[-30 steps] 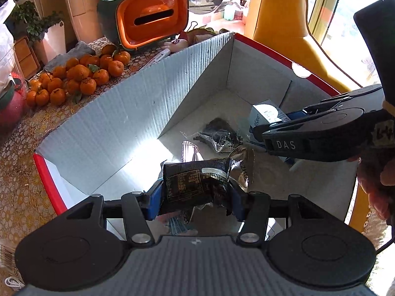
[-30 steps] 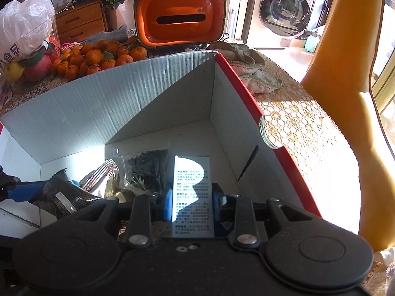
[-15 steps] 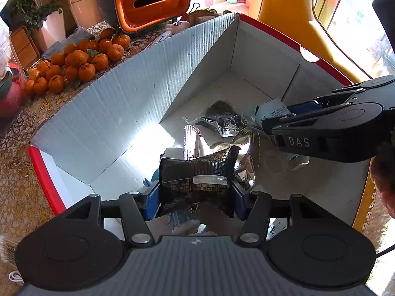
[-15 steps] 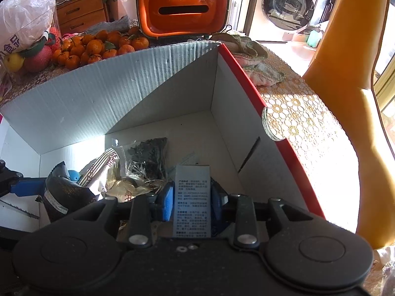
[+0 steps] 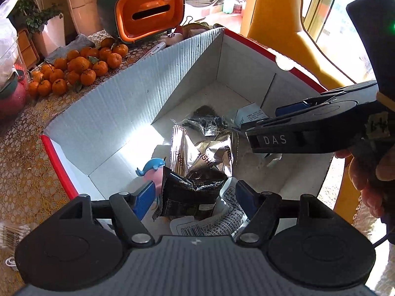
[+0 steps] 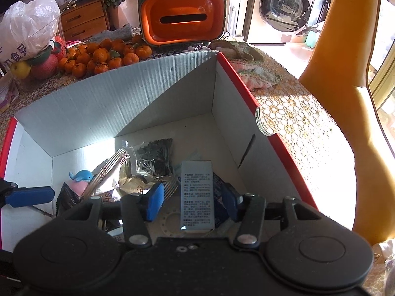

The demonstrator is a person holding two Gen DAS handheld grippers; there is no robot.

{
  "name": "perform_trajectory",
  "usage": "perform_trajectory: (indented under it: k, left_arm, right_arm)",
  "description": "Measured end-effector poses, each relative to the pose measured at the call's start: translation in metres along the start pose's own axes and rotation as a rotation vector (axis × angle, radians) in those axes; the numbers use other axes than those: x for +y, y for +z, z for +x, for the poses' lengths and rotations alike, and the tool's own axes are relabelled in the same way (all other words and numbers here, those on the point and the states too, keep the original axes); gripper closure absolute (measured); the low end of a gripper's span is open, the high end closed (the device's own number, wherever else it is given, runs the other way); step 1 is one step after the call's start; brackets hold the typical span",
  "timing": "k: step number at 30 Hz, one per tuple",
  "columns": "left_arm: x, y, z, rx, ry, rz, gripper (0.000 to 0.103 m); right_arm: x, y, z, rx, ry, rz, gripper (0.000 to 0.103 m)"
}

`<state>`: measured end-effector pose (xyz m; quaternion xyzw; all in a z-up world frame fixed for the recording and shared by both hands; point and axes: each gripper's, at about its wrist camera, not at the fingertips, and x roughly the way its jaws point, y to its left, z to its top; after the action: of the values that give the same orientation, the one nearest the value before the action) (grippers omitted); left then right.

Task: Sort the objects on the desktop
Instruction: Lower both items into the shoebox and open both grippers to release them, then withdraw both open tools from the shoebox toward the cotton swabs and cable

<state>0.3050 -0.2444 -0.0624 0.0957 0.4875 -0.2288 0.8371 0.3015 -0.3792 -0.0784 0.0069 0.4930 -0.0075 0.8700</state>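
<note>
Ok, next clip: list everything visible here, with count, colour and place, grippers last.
cardboard box: one, white inside with red rim, centre of table
black packet: one, black, in box between left gripper's fingers
grey leaflet box: one, grey with print, in box between right gripper's fingers
silver packets: several, silver, box floor
clear bag of dark bits: one, box floor toward the back
whale toy: one, blue on pink, box's left side
tangerines: a pile, orange, table behind box
orange-and-green case: one, behind box
plastic bag: one, white, far left
washing machine: one, background
hand: one, on right gripper
left gripper: open
right gripper: open
</note>
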Motion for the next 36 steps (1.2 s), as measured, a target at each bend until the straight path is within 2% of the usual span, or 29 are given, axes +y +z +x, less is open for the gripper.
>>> perform_trajectory:
  k: [13,16,31,33,36]
  left_arm:
    - [-0.001,-0.025,-0.055,-0.106,-0.017,-0.036,0.031]
    - [-0.001,-0.031,-0.067,-0.134,-0.022,-0.043,0.029]
    - [-0.002,-0.064,-0.111,-0.213,-0.019,-0.077,0.015]
    - [-0.002,-0.068,-0.115,-0.223,-0.012,-0.077,0.01]
    - [-0.003,-0.075,-0.122,-0.234,-0.016,-0.08,0.009]
  right_arm:
    - [0.012,-0.01,-0.035,-0.035,0.043,0.02,0.047]
    - [0.016,-0.013,-0.044,-0.054,0.046,0.014,0.041]
    - [0.034,-0.032,-0.082,-0.096,0.095,-0.012,0.035]
    - [0.037,-0.036,-0.085,-0.096,0.092,-0.022,0.034]
    - [0.039,-0.039,-0.091,-0.105,0.076,-0.019,0.034]
